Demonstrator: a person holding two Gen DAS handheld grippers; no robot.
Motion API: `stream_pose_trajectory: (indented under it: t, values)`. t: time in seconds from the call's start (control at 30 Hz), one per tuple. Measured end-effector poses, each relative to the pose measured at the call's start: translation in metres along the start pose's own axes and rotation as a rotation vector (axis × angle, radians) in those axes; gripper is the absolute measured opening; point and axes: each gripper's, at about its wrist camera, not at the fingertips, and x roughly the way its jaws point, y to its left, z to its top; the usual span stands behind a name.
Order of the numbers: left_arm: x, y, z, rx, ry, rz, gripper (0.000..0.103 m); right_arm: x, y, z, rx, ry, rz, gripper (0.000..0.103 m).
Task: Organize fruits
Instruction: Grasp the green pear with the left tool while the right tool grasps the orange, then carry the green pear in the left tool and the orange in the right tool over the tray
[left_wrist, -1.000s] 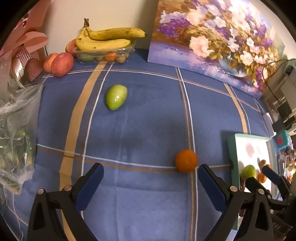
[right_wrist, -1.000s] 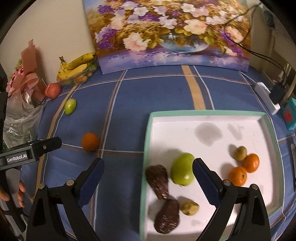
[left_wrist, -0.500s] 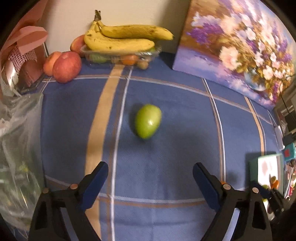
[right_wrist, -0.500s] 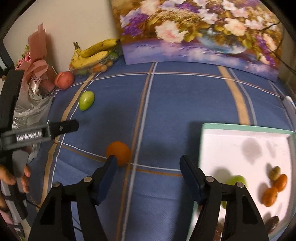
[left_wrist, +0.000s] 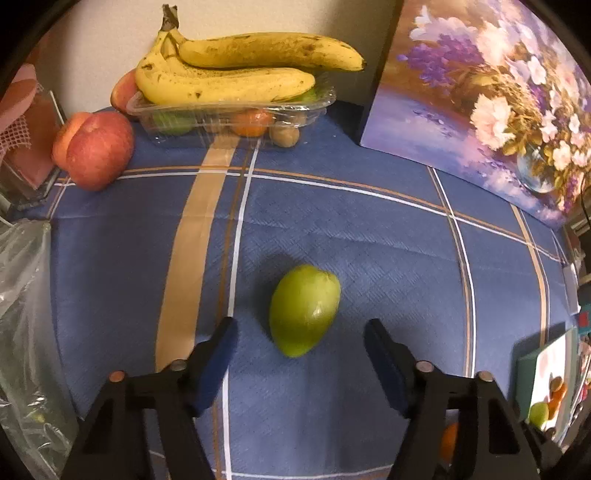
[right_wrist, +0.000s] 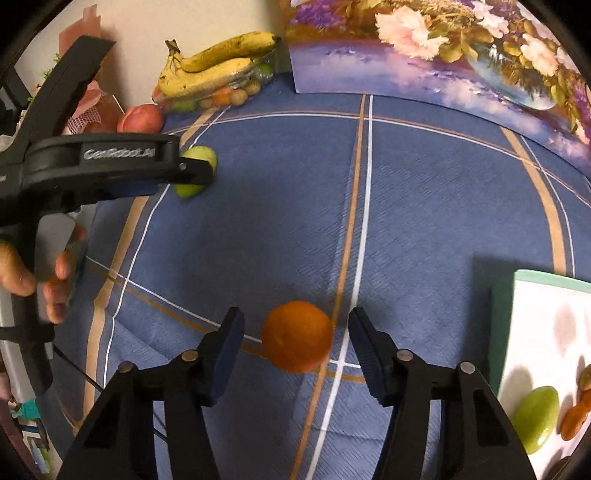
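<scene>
Blue checked cloth (left_wrist: 332, 229) is covering the whole table, and two loose fruits are sitting on it. The left gripper (left_wrist: 299, 328) is standing wide open, and the smooth green mango-shaped fruit (left_wrist: 304, 310) is lying low in the middle of the left wrist picture, right between its two blue-padded fingers (left_wrist: 218, 354). The pads are not touching the fruit, so nothing is being held. I think the jaws are being kept wide so they can slide around the fruit before squeezing.

The right gripper (right_wrist: 295, 325) is open wide too. The round orange fruit (right_wrist: 297, 336) is sitting low in the middle of the right wrist picture, between its fingers, with a gap showing on each side. It is holding nothing yet. Both tongs seem to be lining up for a grab at the same time.

The white tray with the mint green rim (right_wrist: 535, 276) is showing at the right edge of the right wrist picture. A second green fruit (right_wrist: 535, 419) and some small orange fruits (right_wrist: 576, 415) are lying in it. I think the loose fruits are going there.

At the top of the left wrist picture a clear plastic tub (left_wrist: 229, 110) is holding small green, orange and brown fruits, with yellow spotted bananas (left_wrist: 240, 70) lying on top. A red apple (left_wrist: 98, 149) is resting on the cloth just beside the tub, at the upper left
</scene>
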Motion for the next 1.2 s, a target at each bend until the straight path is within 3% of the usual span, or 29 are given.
stream_pose_trajectory:
  t: [0.23,0.27,0.33,0.37,0.47,0.73,1.2]
  values:
    - [0.012,-0.002,0.010,-0.016,0.010,0.010,0.068,0.002,-0.001,-0.001,0.004,0.015,-0.007,0.051]
    - [0.013,-0.002,0.011,-0.023,0.012,0.002,0.064,0.001,-0.002,-0.001,0.007,0.017,-0.006,0.049]
    - [0.015,-0.003,0.012,-0.031,0.017,0.002,0.044,0.000,-0.004,-0.002,0.011,0.020,-0.007,0.047]
    - [0.015,-0.003,0.013,-0.034,0.018,0.013,0.042,0.000,-0.005,-0.002,0.013,0.022,-0.004,0.047]
    - [0.014,-0.006,0.010,-0.031,0.020,0.026,0.042,-0.002,-0.006,-0.004,0.018,0.026,0.009,0.040]
    - [0.004,-0.022,-0.022,-0.071,0.061,0.099,0.041,-0.013,-0.011,-0.015,0.035,0.043,0.027,0.039]
    - [-0.036,-0.080,-0.115,-0.147,0.052,0.008,0.041,-0.071,-0.050,-0.065,0.047,0.047,-0.029,0.039]
